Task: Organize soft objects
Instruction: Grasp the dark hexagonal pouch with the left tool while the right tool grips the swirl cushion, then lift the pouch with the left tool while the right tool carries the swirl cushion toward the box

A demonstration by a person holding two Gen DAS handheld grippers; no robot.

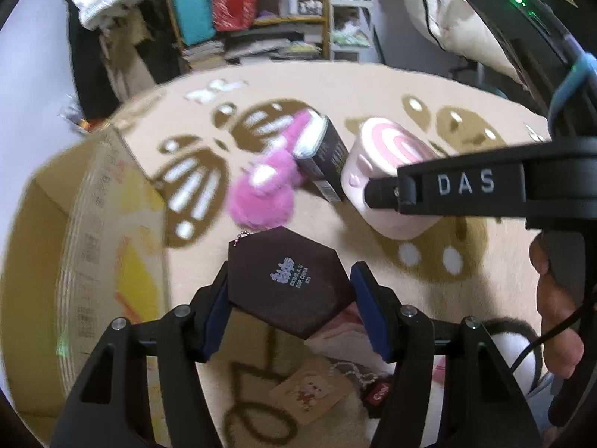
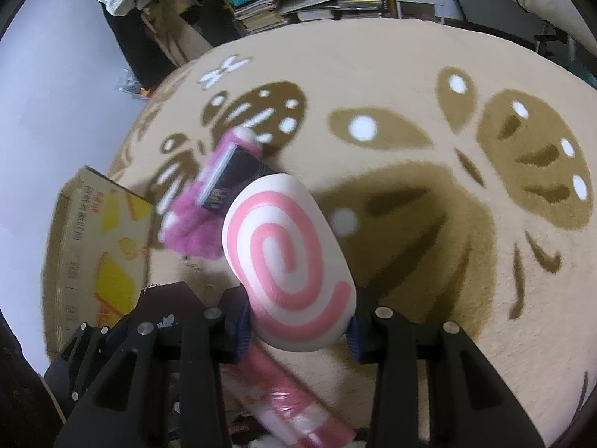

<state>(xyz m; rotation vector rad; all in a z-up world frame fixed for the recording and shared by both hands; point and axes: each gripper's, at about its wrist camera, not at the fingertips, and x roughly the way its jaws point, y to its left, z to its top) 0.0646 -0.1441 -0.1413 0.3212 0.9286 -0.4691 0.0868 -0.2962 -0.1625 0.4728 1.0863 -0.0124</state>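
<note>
Above the beige patterned rug (image 2: 391, 74), the left gripper (image 1: 291, 295) pinches a dark hexagonal squishy (image 1: 289, 283) while the right gripper (image 2: 298, 321) clamps a pink-swirl roll squishy (image 2: 287, 257). Both look lifted, mid-carry; next, I judge, comes swinging them over the cardboard box (image 1: 56, 261) at left and releasing.

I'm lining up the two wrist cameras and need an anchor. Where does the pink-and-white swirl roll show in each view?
Left wrist: swirl roll right of centre, behind the right gripper that grips it.
Right wrist: swirl roll centre, low, between the right gripper's pads.
Shared landmark: the dark box leaning on the pink plush, just left of the roll.
</note>
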